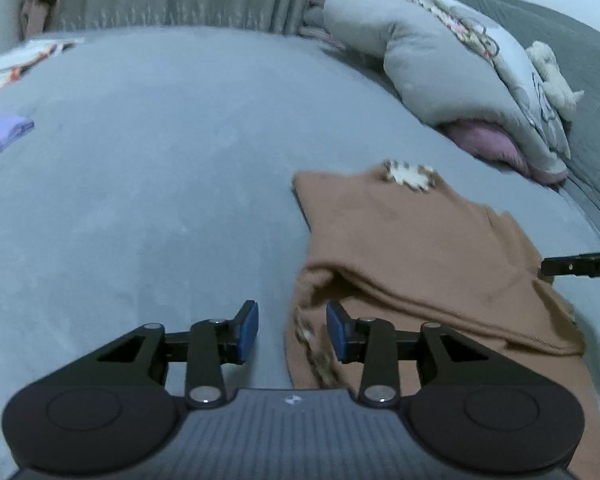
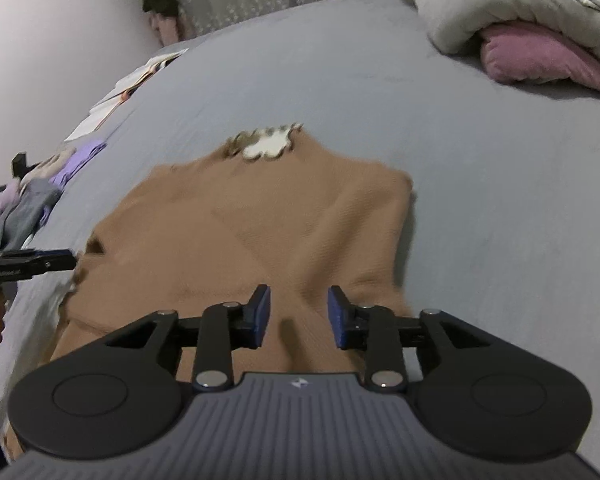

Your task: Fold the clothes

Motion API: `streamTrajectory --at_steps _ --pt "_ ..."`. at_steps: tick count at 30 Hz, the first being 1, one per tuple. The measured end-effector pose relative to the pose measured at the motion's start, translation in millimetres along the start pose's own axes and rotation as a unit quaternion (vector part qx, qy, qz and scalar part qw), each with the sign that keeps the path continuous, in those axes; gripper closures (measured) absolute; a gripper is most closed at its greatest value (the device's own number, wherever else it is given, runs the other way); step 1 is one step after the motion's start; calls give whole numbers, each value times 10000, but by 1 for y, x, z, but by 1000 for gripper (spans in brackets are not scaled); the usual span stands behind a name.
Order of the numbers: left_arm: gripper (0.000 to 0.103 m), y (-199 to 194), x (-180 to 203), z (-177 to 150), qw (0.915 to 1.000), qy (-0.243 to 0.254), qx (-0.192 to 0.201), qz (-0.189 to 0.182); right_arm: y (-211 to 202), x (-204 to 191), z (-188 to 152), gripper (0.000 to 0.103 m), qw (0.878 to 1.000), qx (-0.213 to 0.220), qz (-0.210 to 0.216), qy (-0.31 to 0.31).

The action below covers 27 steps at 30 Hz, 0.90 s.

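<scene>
A brown sweater [image 2: 260, 216] lies on the gray bed [image 2: 480, 180], near the front edge where the person stands. It has a fuzzy white and brown collar [image 2: 268, 142] at the far end, and both sides look folded in toward the middle, so it makes a neat long shape. That is probably why it lies flat: it is easier to fold the next part that way. The left gripper [image 1: 292, 330] hangs just over the sweater's near left edge. It is partly open and holds nothing, with only bed and a bit of brown cloth showing in the gap. The right gripper [image 2: 299, 316] hangs over the bottom of the sweater. It is partly open too, and no cloth is pinched in it. Both point down at the near end, so I think the next job is to grab the bottom and fold it up toward the collar. A rolled gray quilt [image 1: 428, 64] and a pink pillow [image 2: 540, 56] sit at the far side, well away. Some purple clothes [image 2: 76, 160] wait to the left.
</scene>
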<state>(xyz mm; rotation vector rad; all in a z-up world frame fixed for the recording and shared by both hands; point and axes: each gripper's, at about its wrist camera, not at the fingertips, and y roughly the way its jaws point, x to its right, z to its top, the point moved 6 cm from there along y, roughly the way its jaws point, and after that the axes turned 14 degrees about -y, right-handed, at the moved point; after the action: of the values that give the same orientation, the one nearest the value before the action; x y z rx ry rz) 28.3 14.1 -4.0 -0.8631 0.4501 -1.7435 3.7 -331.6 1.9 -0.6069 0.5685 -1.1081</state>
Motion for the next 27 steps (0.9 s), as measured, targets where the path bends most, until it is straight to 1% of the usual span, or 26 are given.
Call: streamTrajectory --at_steps 1,3,4,5,8,10,13,14,15,16,17,18,19,20,21,22,24,27 --pt "63 1 3 1 9998 174 93 57 7 -5 10 50 9998 -4 137 -136" --pt "61 6 9 0 9982 541 178 203 20 -16 28 38 9984 -17 443 -356" --pt "61 10 13 -1 9961 799 240 285 31 -25 41 34 9970 -25 638 -445" --pt "60 15 18 -3 9919 1168 337 370 46 -38 59 34 9944 -35 896 -557" --pt "57 26 23 -3 9859 1603 430 199 88 -72 108 34 9872 -96 1419 -718" --pt "57 34 23 -2 9825 1783 529 63 110 -86 130 34 9841 -191 1621 -707" --pt "57 41 19 -4 9812 1838 574 -106 160 -109 159 36 9788 -551 1822 -752" --pt "58 43 17 -5 9807 1856 604 -143 179 -116 166 37 9767 -735 1861 -782" --pt "63 45 15 -7 9789 1919 693 -132 195 -120 169 44 9750 -922 1854 -810" --pt "66 45 15 -7 9780 1935 765 -123 207 -122 170 57 9740 -1069 1820 -827" --pt "73 46 15 -6 9787 1896 781 -121 219 -125 170 59 9725 -1238 1757 -894" --pt "78 47 15 -5 9799 1826 795 -120 226 -128 168 62 9710 -1349 1697 -1008" --pt "80 47 14 -4 9823 1684 806 -123 226 -133 167 71 9692 -1381 1675 -1166" --pt "85 47 15 -3 9840 1574 827 -113 222 -137 166 80 9679 -1372 1664 -1288" --pt "89 47 17 -5 9844 1528 868 -75 218 -137 165 95 9684 -1342 1640 -1314" --pt "89 47 19 -5 9844 1502 915 -14 213 -133 166 96 9711 -1266 1602 -1235" --pt "90 43 22 -5 9846 1415 1008 202 199 -125 168 97 9779 -962 1615 -915" --pt "90 31 20 -4 9909 770 1047 364 194 -123 166 97 9836 -669 1556 -620"
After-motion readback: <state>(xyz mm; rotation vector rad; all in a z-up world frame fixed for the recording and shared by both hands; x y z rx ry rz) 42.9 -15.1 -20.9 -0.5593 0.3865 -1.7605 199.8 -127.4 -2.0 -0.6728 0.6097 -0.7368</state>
